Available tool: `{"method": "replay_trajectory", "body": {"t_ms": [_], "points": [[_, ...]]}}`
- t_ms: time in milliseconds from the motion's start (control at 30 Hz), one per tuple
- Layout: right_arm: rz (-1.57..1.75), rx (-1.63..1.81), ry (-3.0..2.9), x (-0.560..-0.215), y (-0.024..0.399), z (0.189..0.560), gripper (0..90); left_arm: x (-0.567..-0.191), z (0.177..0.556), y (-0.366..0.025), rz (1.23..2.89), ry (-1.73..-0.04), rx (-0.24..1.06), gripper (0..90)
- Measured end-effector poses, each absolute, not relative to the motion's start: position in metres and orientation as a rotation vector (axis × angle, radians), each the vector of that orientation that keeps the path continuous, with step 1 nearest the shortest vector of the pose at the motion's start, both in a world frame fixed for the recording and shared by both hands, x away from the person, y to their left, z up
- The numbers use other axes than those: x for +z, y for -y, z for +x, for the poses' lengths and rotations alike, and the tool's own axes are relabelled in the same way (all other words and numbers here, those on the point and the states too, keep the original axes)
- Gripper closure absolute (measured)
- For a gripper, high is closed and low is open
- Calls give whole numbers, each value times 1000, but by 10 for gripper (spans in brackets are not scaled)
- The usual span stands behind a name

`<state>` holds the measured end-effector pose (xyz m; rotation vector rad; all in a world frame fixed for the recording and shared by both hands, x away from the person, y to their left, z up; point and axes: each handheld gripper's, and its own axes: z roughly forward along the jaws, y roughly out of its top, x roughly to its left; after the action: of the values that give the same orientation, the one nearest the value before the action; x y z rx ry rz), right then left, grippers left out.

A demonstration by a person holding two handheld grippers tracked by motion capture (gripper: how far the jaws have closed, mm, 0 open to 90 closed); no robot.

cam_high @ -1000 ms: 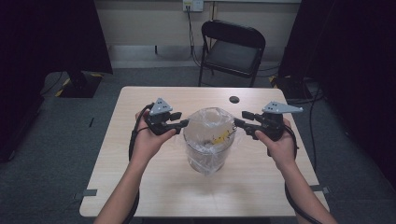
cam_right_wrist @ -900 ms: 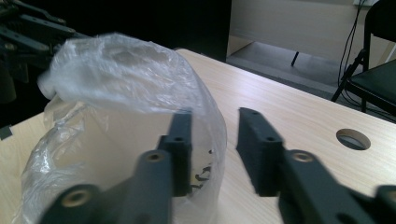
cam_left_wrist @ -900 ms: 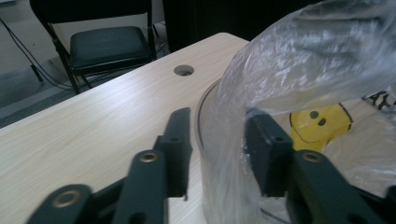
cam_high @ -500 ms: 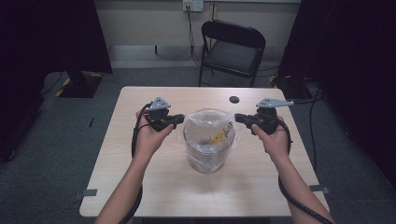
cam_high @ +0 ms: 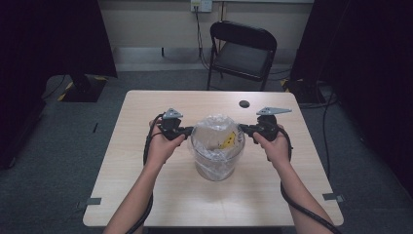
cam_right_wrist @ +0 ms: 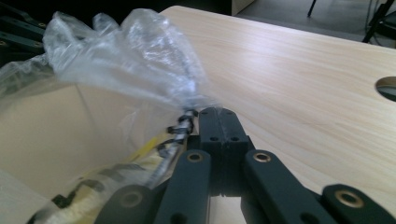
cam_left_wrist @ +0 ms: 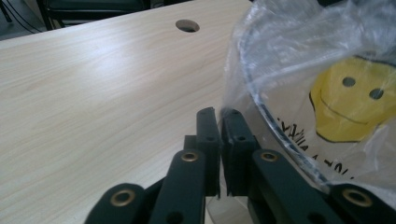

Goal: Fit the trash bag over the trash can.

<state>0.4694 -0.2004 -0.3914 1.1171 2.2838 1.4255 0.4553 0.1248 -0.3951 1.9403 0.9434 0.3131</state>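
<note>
A light wooden rectangular counter [cam_high: 160, 195] stands on grey carpet floor [cam_high: 58, 161]. Behind it, a black folding metal chair [cam_high: 242, 53] faces a beige wall [cam_high: 156, 24] flanked by dark curtains [cam_high: 44, 39].

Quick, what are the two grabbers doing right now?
Left gripper: shut on the bag at the bin rim.
Right gripper: shut on the bag's other side.

The lower part of the clear plastic bag [cam_left_wrist: 322, 70] is cut off by the frame edge in the left gripper view, and its printed lettering is too partial to be read. In the right gripper view, the film pinched at the right gripper [cam_right_wrist: 218, 116] is hidden between the closed jaws — the container's [cam_high: 216, 161] contents cannot be made out.
</note>
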Motion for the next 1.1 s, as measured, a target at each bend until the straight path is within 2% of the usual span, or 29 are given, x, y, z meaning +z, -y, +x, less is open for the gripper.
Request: {"method": "replay_trajectory", "body": {"t_ms": [300, 433, 533, 567, 600, 733, 867, 967, 1067, 1100], "points": [[1118, 1479, -2307, -396, 208, 455, 900, -398, 440, -126, 1927, -920, 252, 896], [1085, 1447, -2313, -394, 210, 446, 892, -394, 436, -126, 1978, -910, 327, 846], [1090, 1422, -2281, -390, 214, 443, 788, -389, 436, -130, 1960, -903, 358, 720], [1090, 1432, -2272, -388, 216, 443, 783, -387, 436, -133, 1957, -897, 376, 671], [1085, 1443, -2262, -385, 218, 441, 741, -385, 435, -134, 1953, -901, 374, 651], [1064, 1440, -2220, -374, 223, 435, 563, -376, 432, -142, 1933, -902, 396, 608], [1023, 1481, -2192, -362, 226, 426, 474, -369, 428, -139, 1930, -884, 398, 590], [1009, 1477, -2198, -358, 223, 424, 488, -365, 428, -136, 1932, -874, 424, 560], [986, 1471, -2216, -357, 215, 425, 548, -364, 429, -136, 1907, -873, 408, 552], [981, 1470, -2219, -358, 213, 426, 594, -364, 430, -135, 1911, -872, 407, 557]]}}
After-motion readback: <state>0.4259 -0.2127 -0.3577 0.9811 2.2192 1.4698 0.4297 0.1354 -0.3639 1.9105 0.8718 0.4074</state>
